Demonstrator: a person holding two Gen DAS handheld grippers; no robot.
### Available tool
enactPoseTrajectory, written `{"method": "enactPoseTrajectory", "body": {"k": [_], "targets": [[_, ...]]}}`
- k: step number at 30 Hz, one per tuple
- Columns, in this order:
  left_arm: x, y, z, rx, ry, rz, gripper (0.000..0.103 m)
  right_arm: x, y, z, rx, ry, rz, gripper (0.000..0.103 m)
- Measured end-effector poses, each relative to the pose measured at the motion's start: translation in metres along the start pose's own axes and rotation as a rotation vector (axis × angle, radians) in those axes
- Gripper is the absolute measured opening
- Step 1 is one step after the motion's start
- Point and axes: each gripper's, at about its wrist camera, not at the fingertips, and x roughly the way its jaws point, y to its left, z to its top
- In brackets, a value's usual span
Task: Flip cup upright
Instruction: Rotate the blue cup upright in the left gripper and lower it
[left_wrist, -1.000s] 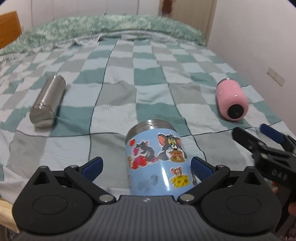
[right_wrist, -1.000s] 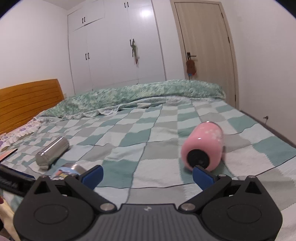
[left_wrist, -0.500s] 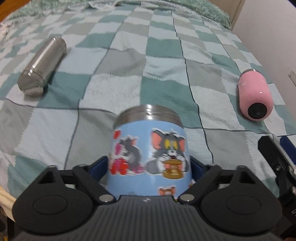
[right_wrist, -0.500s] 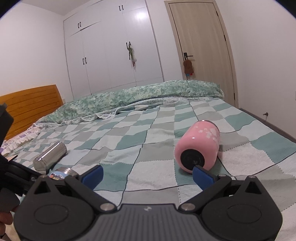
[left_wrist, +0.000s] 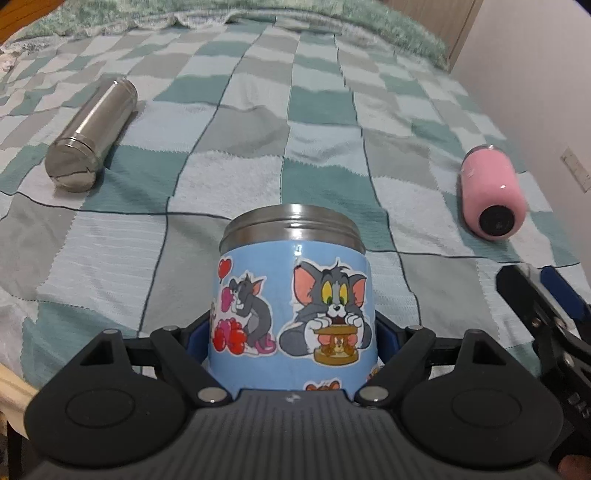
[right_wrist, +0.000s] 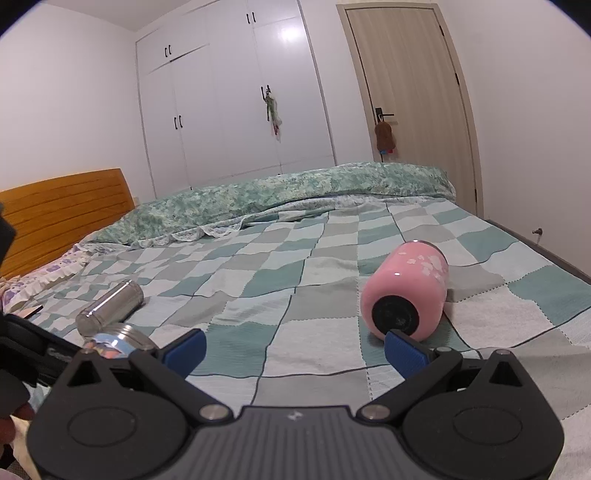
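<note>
My left gripper (left_wrist: 293, 341) is shut on a blue cartoon-sticker cup (left_wrist: 293, 295) with a steel rim; its rim points away from me over the checked bedspread. The cup's rim also shows in the right wrist view (right_wrist: 118, 341). A pink cup (right_wrist: 406, 290) lies on its side on the bed, black base toward me; it also shows in the left wrist view (left_wrist: 489, 192). My right gripper (right_wrist: 293, 349) is open and empty, its right fingertip just short of the pink cup's base. It shows at the right edge of the left wrist view (left_wrist: 535, 295).
A steel flask (left_wrist: 92, 134) lies on its side at the left of the bed (left_wrist: 325, 155); it also shows in the right wrist view (right_wrist: 110, 306). A wooden headboard (right_wrist: 62, 218), white wardrobe (right_wrist: 236, 99) and door (right_wrist: 413, 107) stand beyond.
My left gripper has closed on the blue cup and lifted it, tilting its rim upward. My right gripper has moved closer to the pink cup.
</note>
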Motion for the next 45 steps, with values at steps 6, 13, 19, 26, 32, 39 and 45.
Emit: {"method": "enactPoseTrajectory", "body": {"k": [6, 13, 19, 26, 32, 39, 45], "targets": [[-0.03, 0.008, -0.007, 0.022, -0.127, -0.059, 0.084, -0.003, 0.007, -0.002, -0.02, -0.007, 0.002, 0.103], [-0.054, 0.011, 0.002, 0.084, -0.43, -0.025, 0.084, -0.005, 0.017, -0.004, -0.051, -0.015, 0.0, 0.103], [-0.024, 0.004, 0.001, 0.153, -0.612, 0.072, 0.085, -0.006, 0.023, -0.007, -0.077, -0.014, -0.016, 0.103], [0.021, 0.006, 0.013, 0.085, -0.646, 0.078, 0.085, -0.003, 0.029, -0.008, -0.103, -0.008, -0.026, 0.103], [0.042, 0.009, 0.018, 0.102, -0.599, 0.115, 0.085, -0.002, 0.029, -0.009, -0.11, -0.007, -0.035, 0.103], [0.028, 0.02, -0.001, 0.105, -0.557, 0.071, 0.085, -0.005, 0.031, -0.009, -0.113, -0.016, -0.03, 0.103], [0.019, 0.019, -0.016, 0.136, -0.52, 0.073, 0.085, -0.007, 0.037, -0.009, -0.121, -0.025, -0.028, 0.103]]}}
